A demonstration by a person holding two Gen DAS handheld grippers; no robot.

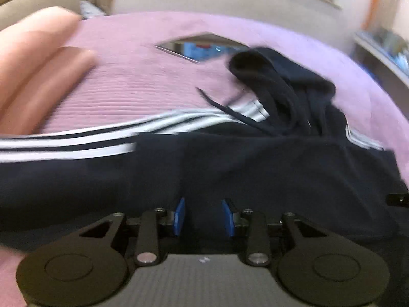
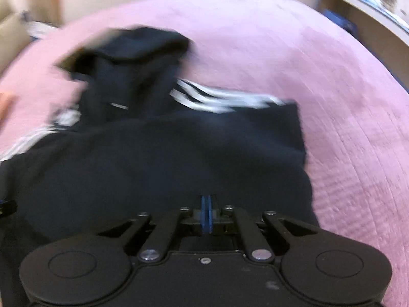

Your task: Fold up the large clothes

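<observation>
A dark navy hoodie point(image 1: 230, 168) with white sleeve stripes lies on a pink bedspread point(image 1: 143, 81); its hood and drawstrings bunch at the far side. My left gripper point(image 1: 204, 217) is at the hoodie's near edge, blue pads apart with dark fabric between them; whether they grip it is unclear. In the right wrist view the hoodie point(image 2: 166, 158) fills the middle, hood at the far left. My right gripper point(image 2: 206, 217) has its blue pads pressed together at the near hem, shut on the fabric. Both views are motion-blurred.
A flat reflective tablet-like object point(image 1: 199, 47) lies on the bed beyond the hood. Blurred fingers point(image 1: 38, 81) fill the left of the left wrist view. A shelf point(image 2: 370, 2) stands at the right wall. Bare bedspread point(image 2: 345, 128) lies right of the hoodie.
</observation>
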